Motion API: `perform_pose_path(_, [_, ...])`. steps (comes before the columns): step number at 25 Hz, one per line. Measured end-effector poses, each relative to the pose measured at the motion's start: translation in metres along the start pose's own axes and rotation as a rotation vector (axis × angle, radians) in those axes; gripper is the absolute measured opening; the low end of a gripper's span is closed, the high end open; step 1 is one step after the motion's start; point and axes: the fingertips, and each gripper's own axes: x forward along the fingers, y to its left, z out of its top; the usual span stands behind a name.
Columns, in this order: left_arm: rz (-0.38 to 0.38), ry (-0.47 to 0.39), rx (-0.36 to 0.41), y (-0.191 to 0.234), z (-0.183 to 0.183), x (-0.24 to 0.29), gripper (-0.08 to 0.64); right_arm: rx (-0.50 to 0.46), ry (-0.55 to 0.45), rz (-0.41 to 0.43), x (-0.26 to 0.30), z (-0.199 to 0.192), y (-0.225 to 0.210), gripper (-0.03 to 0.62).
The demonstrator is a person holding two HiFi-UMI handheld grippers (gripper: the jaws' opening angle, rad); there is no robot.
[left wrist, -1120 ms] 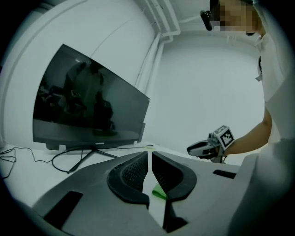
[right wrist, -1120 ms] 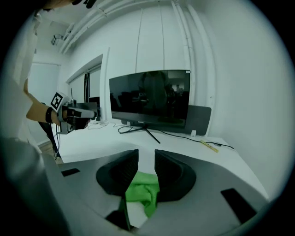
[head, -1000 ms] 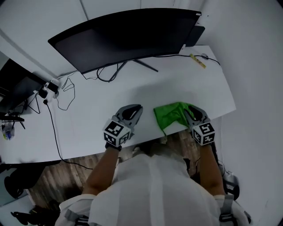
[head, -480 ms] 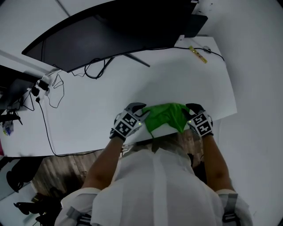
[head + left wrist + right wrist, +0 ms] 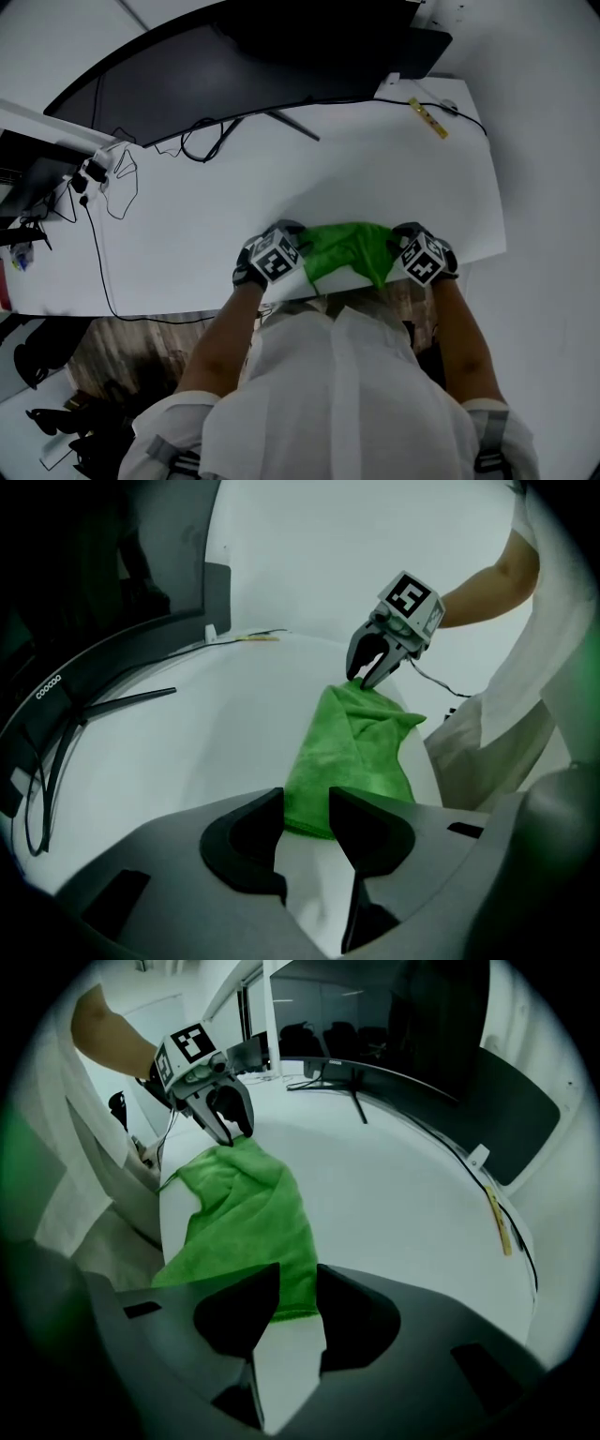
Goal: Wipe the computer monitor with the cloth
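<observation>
- Head view: green cloth (image 5: 347,248) lies at the front edge of the white desk (image 5: 206,225), well before the monitor (image 5: 216,70).
- Left gripper (image 5: 306,805): jaws apart, just been opening, cloth end loose between them.
- Right gripper (image 5: 296,1281): likewise, at the other end.

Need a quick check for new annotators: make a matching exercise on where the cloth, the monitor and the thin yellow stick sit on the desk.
Things:
1. green cloth
2. monitor
3. yellow stick

Places:
A. far right corner of the desk
B. near edge of the desk
C. along the back of the desk

Pairs: 1-B, 2-C, 3-A
</observation>
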Motion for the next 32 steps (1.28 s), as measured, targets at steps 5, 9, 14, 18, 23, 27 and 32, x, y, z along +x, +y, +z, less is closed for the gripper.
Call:
perform_pose_path(5, [0.058, 0.040, 0.039, 0.010, 0.002, 0.004, 0.040, -0.060, 0.041, 0.019, 0.008, -0.003, 0.001, 0.034])
perform_pose_path(9, [0.081, 0.056, 0.073, 0.013, 0.004, 0.000, 0.046, -0.040, 0.034, 0.028, 0.005, 0.000, -0.002, 0.045])
perform_pose_path(14, [0.078, 0.103, 0.111, 0.010, 0.001, 0.003, 0.109, -0.053, 0.067, 0.069, 0.007, -0.004, -0.002, 0.081])
perform_pose_path(18, [0.048, 0.108, 0.084, 0.010, 0.000, 0.008, 0.098, -0.072, 0.079, 0.098, 0.010, -0.005, -0.001, 0.061])
perform_pose_path(23, [0.063, 0.099, 0.093, 0.020, 0.000, -0.006, 0.035, -0.070, 0.052, 0.087, -0.003, 0.002, -0.009, 0.023])
perform_pose_path(27, [0.119, -0.014, 0.098, 0.050, 0.018, -0.050, 0.032, -0.055, -0.045, 0.012, -0.039, 0.024, -0.045, 0.023])
perform_pose_path(32, [0.321, -0.167, 0.264, 0.085, 0.060, -0.121, 0.032, -0.157, -0.241, -0.159, -0.092, 0.080, -0.087, 0.023])
